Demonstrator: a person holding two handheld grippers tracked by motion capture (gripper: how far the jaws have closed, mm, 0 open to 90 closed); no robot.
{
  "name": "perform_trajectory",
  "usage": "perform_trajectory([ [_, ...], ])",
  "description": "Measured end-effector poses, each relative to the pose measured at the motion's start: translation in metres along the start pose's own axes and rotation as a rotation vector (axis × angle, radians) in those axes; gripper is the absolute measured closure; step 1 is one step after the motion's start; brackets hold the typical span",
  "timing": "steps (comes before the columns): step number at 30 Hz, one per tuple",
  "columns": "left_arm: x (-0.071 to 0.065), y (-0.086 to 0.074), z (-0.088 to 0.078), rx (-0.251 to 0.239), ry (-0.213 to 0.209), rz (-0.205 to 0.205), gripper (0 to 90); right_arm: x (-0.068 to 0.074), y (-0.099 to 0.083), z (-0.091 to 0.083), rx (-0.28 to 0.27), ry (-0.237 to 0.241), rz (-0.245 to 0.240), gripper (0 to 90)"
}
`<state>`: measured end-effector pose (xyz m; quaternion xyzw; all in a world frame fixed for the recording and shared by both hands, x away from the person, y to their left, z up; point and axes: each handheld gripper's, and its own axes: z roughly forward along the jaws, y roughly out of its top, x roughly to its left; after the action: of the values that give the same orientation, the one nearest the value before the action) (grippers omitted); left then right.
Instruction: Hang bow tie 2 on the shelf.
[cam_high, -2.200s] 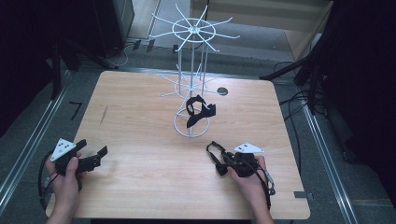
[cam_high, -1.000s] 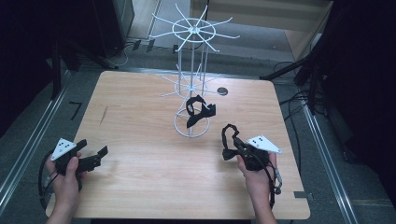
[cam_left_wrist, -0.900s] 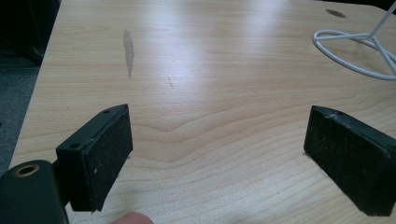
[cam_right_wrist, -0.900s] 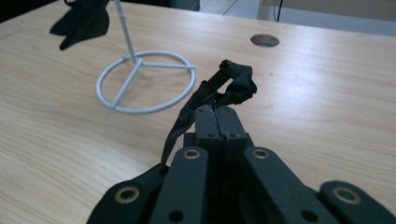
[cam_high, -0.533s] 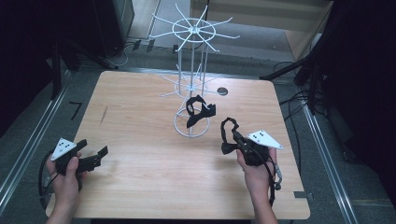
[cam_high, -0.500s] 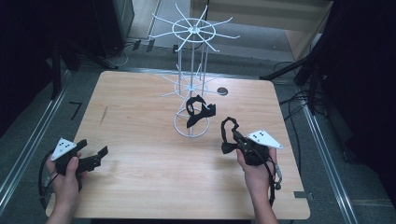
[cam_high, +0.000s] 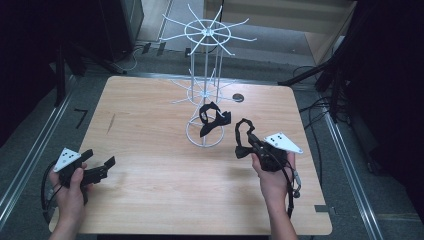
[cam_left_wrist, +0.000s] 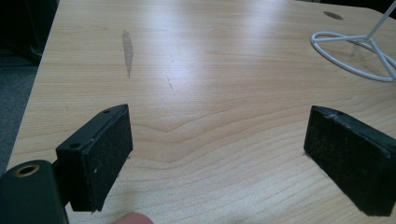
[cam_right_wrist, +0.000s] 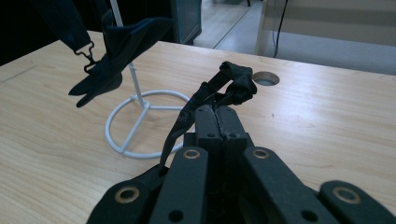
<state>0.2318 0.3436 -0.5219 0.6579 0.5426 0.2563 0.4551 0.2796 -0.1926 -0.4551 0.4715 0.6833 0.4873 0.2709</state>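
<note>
A white wire rack (cam_high: 206, 75) stands at the table's middle back, and a black fabric strap piece (cam_high: 212, 117) hangs from one of its lower arms. My right gripper (cam_high: 250, 143) is just right of the rack's base ring (cam_high: 204, 144), lifted off the table and shut on a second black strap (cam_high: 242, 131). In the right gripper view that strap (cam_right_wrist: 233, 86) loops up from the closed jaws of my right gripper (cam_right_wrist: 217, 112), with the hanging piece (cam_right_wrist: 116, 51) at upper left. My left gripper (cam_high: 101, 157) rests open at the front left corner, its pads (cam_left_wrist: 100, 158) wide apart over bare wood.
The wooden table (cam_high: 150, 125) has a round cable hole (cam_high: 238, 97) behind the rack. The rack's upper spokes (cam_high: 207, 32) spread wide above the table. Dark floor, rails and cables surround the table edges.
My right gripper has risen from the table with the black strap and moved forward toward the rack's right side. The left gripper has stayed where it was.
</note>
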Motion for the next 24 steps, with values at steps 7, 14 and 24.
perform_trajectory([
  [7,0.000,0.000,0.000,-0.001,0.001,0.000,8.4,-0.001,0.013,0.001,-0.018,0.000,-0.006,90.0],
  [14,0.000,0.000,0.000,0.000,0.000,0.001,8.4,0.004,0.023,0.005,-0.015,0.013,-0.016,90.0],
  [24,0.000,0.000,0.000,0.000,-0.002,0.000,8.4,0.008,0.033,0.008,-0.036,0.017,-0.013,90.0],
])
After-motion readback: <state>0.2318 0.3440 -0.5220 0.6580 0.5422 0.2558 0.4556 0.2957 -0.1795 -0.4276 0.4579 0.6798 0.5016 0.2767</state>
